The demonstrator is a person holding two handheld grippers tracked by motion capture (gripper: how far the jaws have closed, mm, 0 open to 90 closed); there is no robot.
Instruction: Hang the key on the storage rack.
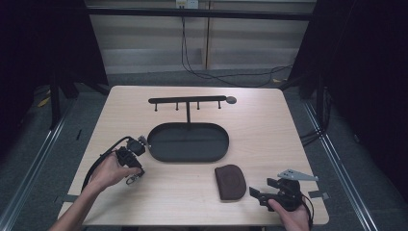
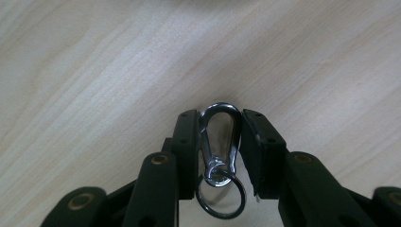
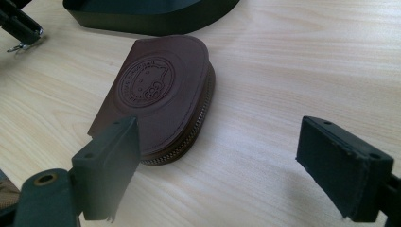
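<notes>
A silver snap-hook clip with a key ring on its end lies on the light wooden table. My left gripper is shut on the clip, a pad pressing on each side of it. In the high view the same gripper points down at the table's front left, with the clip at its tips. At the front right my right gripper stands open with nothing between its jaws. A brown leather zip pouch lies flat just beyond its left jaw.
A black oval tray sits mid-table, with a black hook rack standing over its far side. The pouch lies in front of the tray, to the right. The tray's wall rises behind the pouch.
</notes>
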